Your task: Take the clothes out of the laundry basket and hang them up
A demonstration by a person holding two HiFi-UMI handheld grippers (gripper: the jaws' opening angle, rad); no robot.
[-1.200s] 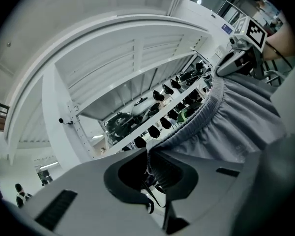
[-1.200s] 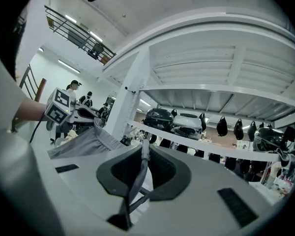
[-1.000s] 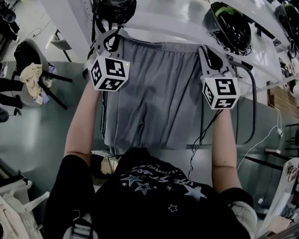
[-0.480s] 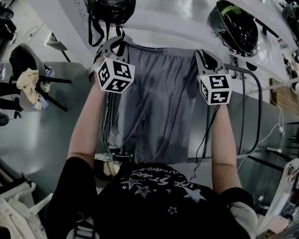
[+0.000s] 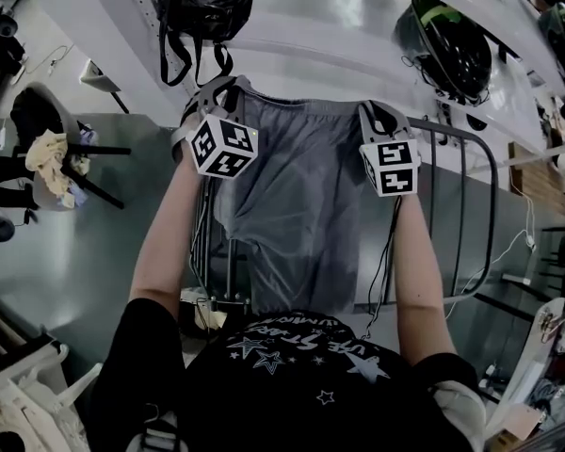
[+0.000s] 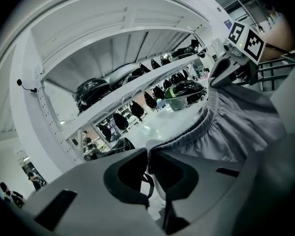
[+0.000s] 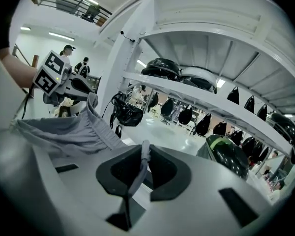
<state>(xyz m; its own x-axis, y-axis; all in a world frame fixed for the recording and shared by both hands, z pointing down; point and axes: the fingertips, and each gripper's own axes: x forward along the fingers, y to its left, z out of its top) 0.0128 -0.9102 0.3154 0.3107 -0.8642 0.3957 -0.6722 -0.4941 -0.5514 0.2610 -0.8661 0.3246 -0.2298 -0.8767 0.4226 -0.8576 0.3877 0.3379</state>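
Observation:
A pair of grey shorts [image 5: 301, 205] hangs spread out by its elastic waistband between my two grippers. My left gripper [image 5: 228, 88] is shut on the waistband's left end, pinched between its jaws [image 6: 148, 156], and the shorts [image 6: 236, 127] stretch away to the right. My right gripper [image 5: 372, 111] grips the right end; a fold of waistband stands between its jaws [image 7: 143, 154], which have just been easing open a little. The shorts [image 7: 64, 132] run left from there. The legs sag over a metal drying rack [image 5: 476, 205].
A white shelf unit [image 5: 311, 26] stands straight ahead, with a black bag [image 5: 202, 8] hanging at its left and a black-and-green helmet [image 5: 443, 45] at its right. A chair with crumpled clothes [image 5: 52, 153] stands far left. The rack's bars [image 5: 217, 252] run under the shorts.
Both grippers have come down and a little closer together with the shorts. The fabric now sags in the middle, and the rack's rail shows at the right.

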